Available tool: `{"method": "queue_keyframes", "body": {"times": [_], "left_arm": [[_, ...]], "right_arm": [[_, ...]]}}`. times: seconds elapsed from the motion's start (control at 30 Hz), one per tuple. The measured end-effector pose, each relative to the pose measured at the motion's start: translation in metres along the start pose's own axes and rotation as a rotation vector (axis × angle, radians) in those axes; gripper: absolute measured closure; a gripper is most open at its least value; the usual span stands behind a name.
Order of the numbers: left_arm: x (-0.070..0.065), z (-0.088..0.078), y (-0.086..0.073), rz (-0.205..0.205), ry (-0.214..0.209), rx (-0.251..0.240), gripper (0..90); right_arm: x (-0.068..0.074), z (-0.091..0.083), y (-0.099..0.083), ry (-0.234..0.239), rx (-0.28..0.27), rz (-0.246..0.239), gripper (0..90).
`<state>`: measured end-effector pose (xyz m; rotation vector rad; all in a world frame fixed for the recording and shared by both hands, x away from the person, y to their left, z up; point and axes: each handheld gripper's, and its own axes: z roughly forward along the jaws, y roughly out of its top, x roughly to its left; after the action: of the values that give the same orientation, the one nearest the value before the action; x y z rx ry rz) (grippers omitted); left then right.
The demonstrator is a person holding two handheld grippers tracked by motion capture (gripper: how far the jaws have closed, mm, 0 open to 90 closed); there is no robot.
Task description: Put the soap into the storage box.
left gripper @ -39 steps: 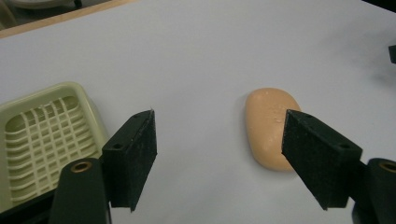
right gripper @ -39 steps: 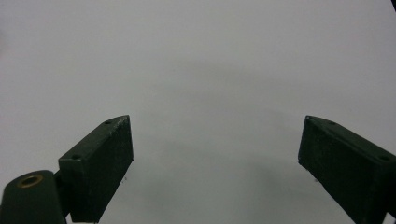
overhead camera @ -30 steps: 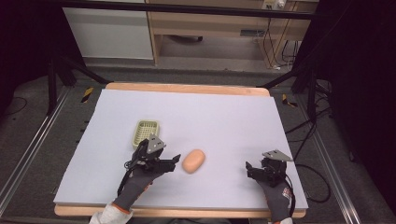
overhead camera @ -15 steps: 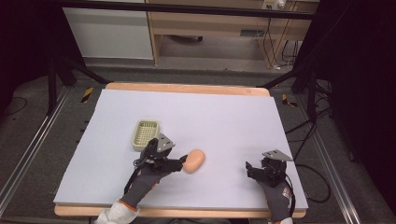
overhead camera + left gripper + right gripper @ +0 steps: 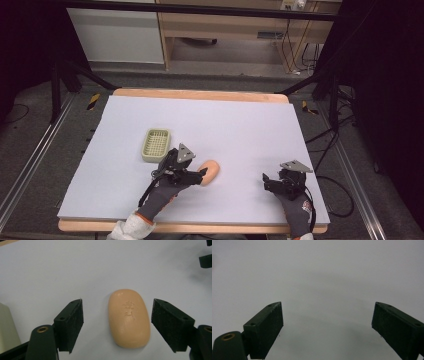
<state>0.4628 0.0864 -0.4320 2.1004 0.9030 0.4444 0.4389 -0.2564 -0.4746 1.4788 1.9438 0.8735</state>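
Soap lies on the table between the spread jaws of the left gripper, untouched, long axis running along them. Right gripper is well apart, jaws wide and empty.

**A desk with a soap and a little basket**

The desk has a wooden edge and a big pale sheet laid over its top. The wood peeks out along the far side and the near side.

Two things lie on the sheet. One is a bar of soap. It is peach-colored, round at the ends, and lies flat near the front, a bit left of the middle. From close up, the soap has a small mark pressed into its top.

The other is a small pale green basket with tiny holes in its bottom. It sits near the soap, a little farther back and to the left, not touching it.
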Motion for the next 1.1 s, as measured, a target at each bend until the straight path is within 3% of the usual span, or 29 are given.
{"method": "queue_keyframes", "body": {"times": [0.7, 1.1], "left_arm": [[-0.012, 0.029, 0.002, 0.026, -0.038, 0.074, 24.4], [-0.014, 0.041, 0.000, 0.038, -0.037, 0.114, 24.2]], "right_arm": [[0.001, 0.001, 0.001, -0.001, 0.001, -0.013, 10.5], [0.000, 0.001, 0.001, -0.001, 0.004, -0.012, 10.5]]}}
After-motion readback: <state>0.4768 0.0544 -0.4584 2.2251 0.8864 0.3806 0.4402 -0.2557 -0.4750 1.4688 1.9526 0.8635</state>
